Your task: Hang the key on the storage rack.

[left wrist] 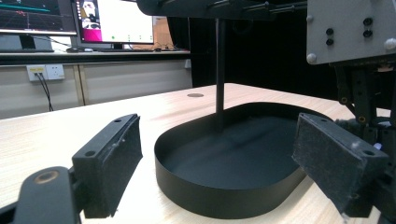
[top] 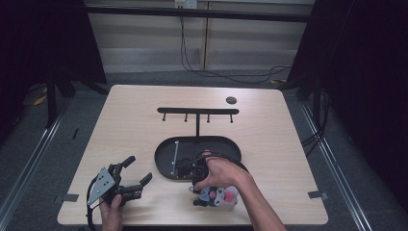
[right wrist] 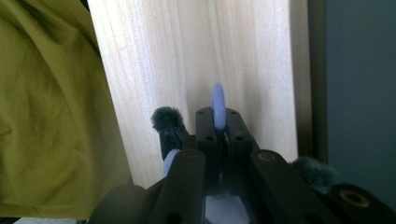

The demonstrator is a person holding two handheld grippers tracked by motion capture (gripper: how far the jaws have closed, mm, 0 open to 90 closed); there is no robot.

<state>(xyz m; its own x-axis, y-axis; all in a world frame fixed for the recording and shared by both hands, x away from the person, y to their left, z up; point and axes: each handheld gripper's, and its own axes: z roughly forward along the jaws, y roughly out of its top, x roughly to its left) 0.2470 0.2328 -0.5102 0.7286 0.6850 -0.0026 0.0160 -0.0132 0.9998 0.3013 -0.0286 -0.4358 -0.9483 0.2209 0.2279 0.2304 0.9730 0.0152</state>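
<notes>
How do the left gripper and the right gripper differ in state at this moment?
The left gripper has its jaws wide open and holds nothing; the right gripper is shut on a blue ring. The left gripper lies level near the black tray; the right points down at the table. Both are hand-held.

A black tray [top: 166, 153] with hook stand [top: 197, 111], perhaps monitors [left wrist: 70, 18].

Both grippers are black. The left gripper [top: 137, 172] has a grey three-cornered plate [top: 103, 182] with small holes at its 7 o'clock side and a black cable [top: 90, 204] looping below. Its pads [left wrist: 114, 158] are rough, with round screw holes. The right gripper [right wrist: 218, 126] shows brass-ringed pivots [right wrist: 189, 156].
</notes>
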